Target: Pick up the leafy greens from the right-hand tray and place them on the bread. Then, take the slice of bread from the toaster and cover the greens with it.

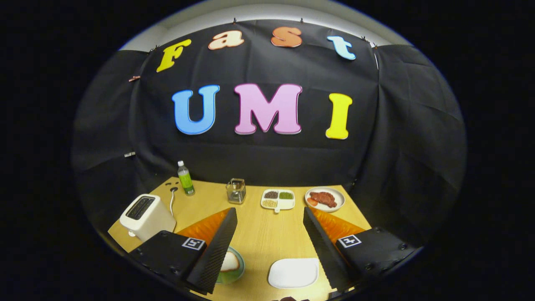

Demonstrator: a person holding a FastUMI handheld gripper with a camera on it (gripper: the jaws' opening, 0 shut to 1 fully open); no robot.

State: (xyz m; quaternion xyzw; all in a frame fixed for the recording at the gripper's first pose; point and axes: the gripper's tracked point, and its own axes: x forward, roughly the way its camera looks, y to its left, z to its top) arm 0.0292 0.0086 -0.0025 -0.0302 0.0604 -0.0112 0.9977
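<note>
Bread [230, 262] lies on a green plate [238, 274]; white tray [293, 272] bare between the spread claw [270, 215].

So the toaster [146, 215] sits far left on the tabletop [259, 234], bottle [185, 178] behind it. Jar [236, 190], divided dish [278, 199] and meat plate [324, 199] line the back; the bread plate [232, 265] and an empty tray [293, 272] sit up front between the wide-apart gripper [269, 216] fingers.

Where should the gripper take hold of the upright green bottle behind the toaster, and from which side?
Probably around the bottle's straight middle, below the cap, coming level from the front. It stands upright and slim, bare table before it, toaster and cord beside it. The gripper is open and empty.
</note>
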